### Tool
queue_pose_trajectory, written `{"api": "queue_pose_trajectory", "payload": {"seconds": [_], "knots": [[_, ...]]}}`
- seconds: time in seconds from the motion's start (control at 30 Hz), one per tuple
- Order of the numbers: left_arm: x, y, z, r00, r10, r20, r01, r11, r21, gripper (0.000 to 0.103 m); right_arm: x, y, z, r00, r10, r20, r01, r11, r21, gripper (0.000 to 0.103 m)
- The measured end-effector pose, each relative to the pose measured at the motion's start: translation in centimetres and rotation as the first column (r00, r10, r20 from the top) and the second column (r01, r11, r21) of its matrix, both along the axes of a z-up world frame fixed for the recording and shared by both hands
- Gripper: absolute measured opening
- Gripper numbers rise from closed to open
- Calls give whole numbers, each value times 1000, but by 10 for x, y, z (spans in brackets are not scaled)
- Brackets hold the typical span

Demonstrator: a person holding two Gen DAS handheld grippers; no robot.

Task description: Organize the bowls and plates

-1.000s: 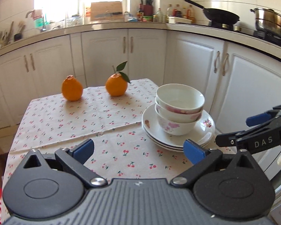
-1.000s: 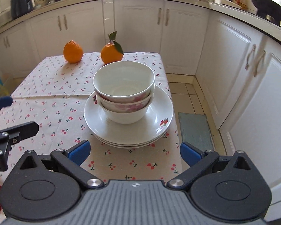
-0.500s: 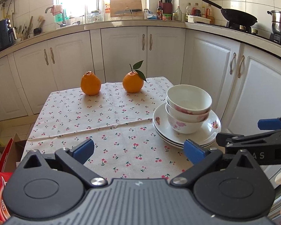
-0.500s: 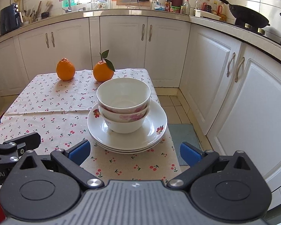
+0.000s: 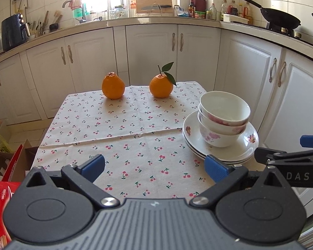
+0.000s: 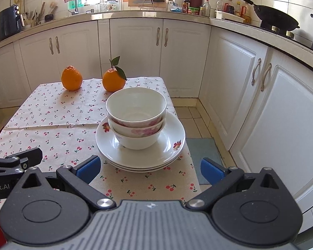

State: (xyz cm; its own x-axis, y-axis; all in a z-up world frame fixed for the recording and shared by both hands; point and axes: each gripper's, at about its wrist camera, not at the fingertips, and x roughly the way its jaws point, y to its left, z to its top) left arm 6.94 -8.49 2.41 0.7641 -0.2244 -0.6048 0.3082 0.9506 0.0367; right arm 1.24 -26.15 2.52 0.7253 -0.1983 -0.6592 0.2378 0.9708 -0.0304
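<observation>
Nested white bowls with pink flowers [image 5: 223,120] [image 6: 136,117] sit on a stack of white plates [image 5: 242,148] [image 6: 171,143] at the right side of a table covered by a cherry-print cloth [image 5: 125,137] [image 6: 52,120]. My left gripper [image 5: 154,165] hangs open over the cloth's near edge, left of the stack, with nothing between its fingers. My right gripper [image 6: 149,166] is open too, just in front of the plates and clear of them. Each gripper's fingers show at the edge of the other's view.
Two oranges [image 5: 113,85] [image 5: 161,85] lie at the far end of the table. White kitchen cabinets [image 6: 260,95] run close along the right and back. A red box [image 5: 0,204] and cartons stand on the floor at the left. A mat [image 6: 202,154] lies beside the table.
Both grippers have drawn back and tilted up, so the table looks farther off and more of the kitchen shows. The bowls and plates have not moved.
</observation>
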Motion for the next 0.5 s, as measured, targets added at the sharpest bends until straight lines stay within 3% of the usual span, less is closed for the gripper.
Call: {"api": "queue_pose_trajectory", "payload": {"seconds": [0.5], "knots": [[0, 0, 2, 1000, 11, 10, -11, 1000, 2, 101, 1, 1, 1, 1000, 4, 4, -4, 1000, -5, 103]]}}
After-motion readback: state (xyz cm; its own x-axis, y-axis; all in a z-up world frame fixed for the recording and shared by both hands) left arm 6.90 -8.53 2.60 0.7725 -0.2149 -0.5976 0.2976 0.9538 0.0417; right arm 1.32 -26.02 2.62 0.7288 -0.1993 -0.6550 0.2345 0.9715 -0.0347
